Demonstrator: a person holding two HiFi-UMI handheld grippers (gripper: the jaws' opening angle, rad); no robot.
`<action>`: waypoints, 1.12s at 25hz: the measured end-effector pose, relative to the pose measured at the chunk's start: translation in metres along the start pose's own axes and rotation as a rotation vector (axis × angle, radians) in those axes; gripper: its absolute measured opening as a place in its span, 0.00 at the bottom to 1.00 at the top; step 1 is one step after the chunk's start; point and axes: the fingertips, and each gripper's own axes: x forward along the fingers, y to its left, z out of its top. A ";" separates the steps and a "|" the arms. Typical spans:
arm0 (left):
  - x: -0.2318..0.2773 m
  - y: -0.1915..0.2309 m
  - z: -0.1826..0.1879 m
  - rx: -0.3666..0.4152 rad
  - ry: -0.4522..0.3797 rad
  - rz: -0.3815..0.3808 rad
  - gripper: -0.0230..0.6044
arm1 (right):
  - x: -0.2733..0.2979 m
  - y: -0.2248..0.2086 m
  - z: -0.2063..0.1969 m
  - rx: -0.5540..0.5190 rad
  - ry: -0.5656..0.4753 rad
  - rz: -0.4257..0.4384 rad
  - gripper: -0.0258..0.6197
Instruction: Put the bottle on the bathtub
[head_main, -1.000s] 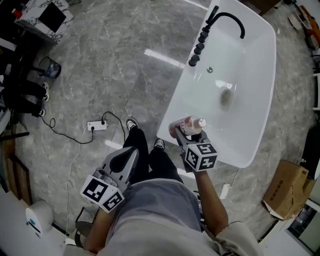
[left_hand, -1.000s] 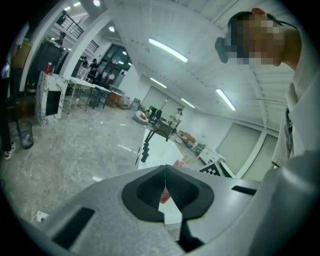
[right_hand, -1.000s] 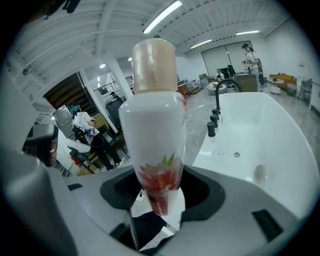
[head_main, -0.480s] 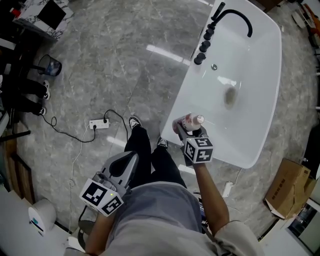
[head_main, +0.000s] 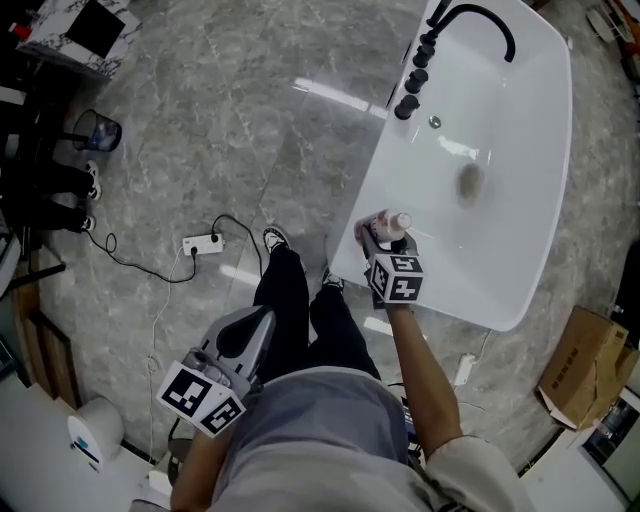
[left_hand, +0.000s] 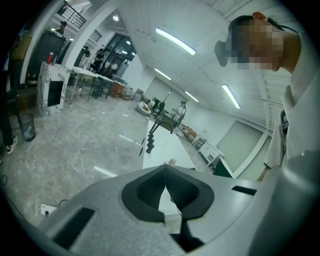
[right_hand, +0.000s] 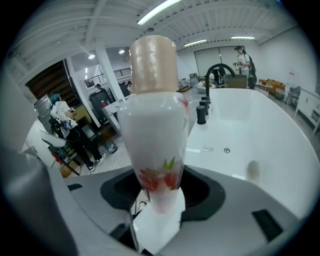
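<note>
My right gripper (head_main: 381, 236) is shut on a white bottle (right_hand: 154, 135) with a beige cap and a red fruit print. In the head view the bottle (head_main: 384, 225) hangs over the near left rim of the white bathtub (head_main: 520, 180). The right gripper view looks along the bottle toward the tub's black faucet (right_hand: 216, 72). My left gripper (head_main: 245, 336) is held low beside the person's legs, shut and empty; in its own view the jaws (left_hand: 166, 191) meet at the tip.
Black faucet knobs (head_main: 413, 82) line the tub's left rim and the drain (head_main: 468, 182) sits in the basin. A white power strip (head_main: 201, 244) with a cable lies on the grey marble floor. A cardboard box (head_main: 586, 362) stands right of the tub. People stand in the background.
The right gripper has carried the bottle up and slightly right, farther over the tub's rim. The left gripper has stayed low by the legs.
</note>
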 end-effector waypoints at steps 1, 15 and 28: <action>0.001 0.002 -0.001 -0.001 0.006 0.002 0.05 | 0.004 -0.002 0.001 -0.019 -0.004 -0.009 0.38; 0.003 0.013 -0.003 -0.017 0.046 -0.019 0.05 | 0.036 -0.019 -0.002 0.031 -0.120 -0.109 0.38; 0.009 0.006 -0.009 -0.016 0.057 -0.033 0.05 | 0.037 -0.004 -0.008 -0.090 -0.115 -0.178 0.38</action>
